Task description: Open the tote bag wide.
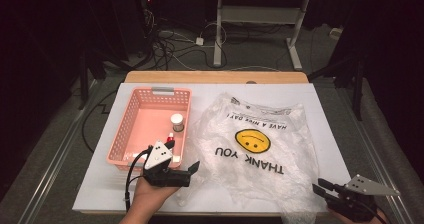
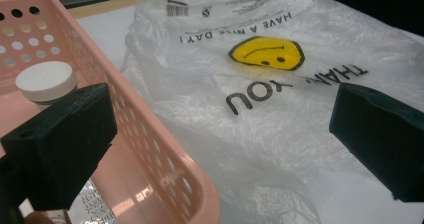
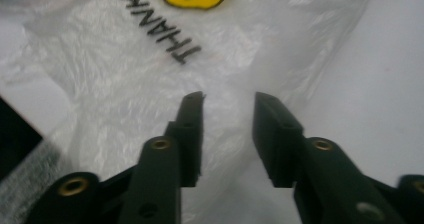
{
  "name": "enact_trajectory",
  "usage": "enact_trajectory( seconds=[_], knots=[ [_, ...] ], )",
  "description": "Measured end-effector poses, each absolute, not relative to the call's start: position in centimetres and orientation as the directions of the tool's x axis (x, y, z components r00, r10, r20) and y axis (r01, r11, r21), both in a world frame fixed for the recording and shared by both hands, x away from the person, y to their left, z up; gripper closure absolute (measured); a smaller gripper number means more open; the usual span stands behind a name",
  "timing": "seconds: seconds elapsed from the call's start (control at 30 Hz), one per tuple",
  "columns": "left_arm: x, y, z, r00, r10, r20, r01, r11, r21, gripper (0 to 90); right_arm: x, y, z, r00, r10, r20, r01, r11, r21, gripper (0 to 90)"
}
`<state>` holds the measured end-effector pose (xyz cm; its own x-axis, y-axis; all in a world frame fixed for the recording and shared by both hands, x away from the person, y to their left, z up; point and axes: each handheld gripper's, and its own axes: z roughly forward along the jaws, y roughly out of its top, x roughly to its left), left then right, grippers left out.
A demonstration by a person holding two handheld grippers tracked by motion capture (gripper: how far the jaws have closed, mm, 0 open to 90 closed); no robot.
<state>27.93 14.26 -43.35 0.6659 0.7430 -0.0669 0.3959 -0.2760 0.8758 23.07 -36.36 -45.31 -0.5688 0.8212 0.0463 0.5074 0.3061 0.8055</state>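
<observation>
1. Your left gripper (image 1: pixel 184 160) sits at the near right corner of the pink basket (image 1: pixel 131 115), jaws spread wide. In the left gripper view one jaw hangs over the basket's inside and the other over the bag, with the rim between them. Nothing is clamped.
2. Your right gripper (image 1: pixel 320 187) is low at the near right edge of the table (image 1: pixel 330 134). Its jaws are parted, and in the right gripper view (image 3: pixel 227 134) they point at the near edge of the bag with plastic showing in the gap. Whether they touch it, I can't tell.
3. The clear plastic bag (image 1: pixel 280 134) lies flat and crumpled on the white table, just right of the basket, touching its side. The yellow smiley (image 1: pixel 252 140) and "THANK YOU" lettering face up.
4. Inside the basket, a small jar (image 1: pixel 177 122) with a white lid stands upright near the right wall.
5. Nearer you in the basket, something small and red (image 1: pixel 170 135) peeks out by your left gripper. It's too small to identify.
</observation>
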Motion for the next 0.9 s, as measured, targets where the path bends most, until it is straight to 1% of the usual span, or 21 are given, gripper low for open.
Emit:
enact_trajectory(
  seconds=[0.1, 0.2, 0.27, 0.33, 0.37, 0.4, 0.47, 0.63, 0.7, 0.8, 0.83, 0.9],
  knots=[
    [27.9, 14.3, -43.2, 0.670, 0.738, -0.079, 0.399, -0.269, 0.877, 0.0, 24.0, -37.1, -44.3, -0.550, 0.834, 0.044, 0.482, 0.273, 0.832, 53.7],
    [28.0, 14.4, -43.2, 0.662, 0.744, -0.085, 0.404, -0.259, 0.877, 0.0, 25.9, -37.8, -43.2, -0.523, 0.852, 0.033, 0.464, 0.252, 0.850, 47.4],
    [28.0, 14.5, -43.1, 0.670, 0.736, -0.095, 0.405, -0.256, 0.878, 0.0, 27.4, -38.1, -42.7, -0.504, 0.863, 0.040, 0.455, 0.225, 0.862, 46.8],
    [27.8, 14.6, -43.2, 0.677, 0.730, -0.091, 0.398, -0.260, 0.880, 0.0, 29.3, -38.2, -42.4, -0.488, 0.871, 0.048, 0.466, 0.214, 0.859, 45.3],
    [27.8, 14.6, -43.2, 0.677, 0.730, -0.091, 0.398, -0.260, 0.880, 0.0, 29.3, -38.2, -42.4, -0.488, 0.871, 0.048, 0.466, 0.214, 0.859, 45.3],
    [27.7, 14.6, -43.3, 0.687, 0.722, -0.085, 0.399, -0.278, 0.874, 0.0, 31.4, -38.2, -42.6, -0.473, 0.880, 0.050, 0.473, 0.206, 0.856, 43.9],
    [27.5, 14.8, -43.4, 0.680, 0.729, -0.078, 0.395, -0.275, 0.877, 0.0, 33.4, -38.1, -42.9, -0.462, 0.885, 0.053, 0.489, 0.205, 0.848, 42.7],
    [27.5, 15.5, -43.3, 0.672, 0.732, -0.113, 0.411, -0.243, 0.879, 0.0, 37.8, -37.9, -43.6, -0.427, 0.902, 0.073, 0.518, 0.177, 0.837, 39.7],
    [27.6, 15.6, -43.2, 0.673, 0.732, -0.107, 0.406, -0.245, 0.880, 0.0, 39.3, -37.8, -43.7, -0.420, 0.903, 0.092, 0.533, 0.163, 0.831, 38.7],
    [27.6, 15.6, -43.2, 0.671, 0.735, -0.096, 0.402, -0.251, 0.881, 0.0, 41.6, -37.5, -43.8, -0.401, 0.911, 0.092, 0.550, 0.159, 0.820, 34.3],
    [27.5, 15.6, -43.1, 0.675, 0.730, -0.108, 0.409, -0.249, 0.878, 0.0, 42.5, -37.3, -43.8, -0.402, 0.911, 0.091, 0.559, 0.165, 0.813, 32.1],
    [27.5, 15.7, -43.1, 0.677, 0.724, -0.134, 0.425, -0.235, 0.874, 0.0, 44.1, -37.0, -44.0, -0.410, 0.904, 0.122, 0.588, 0.160, 0.792, 26.6]
  ],
)
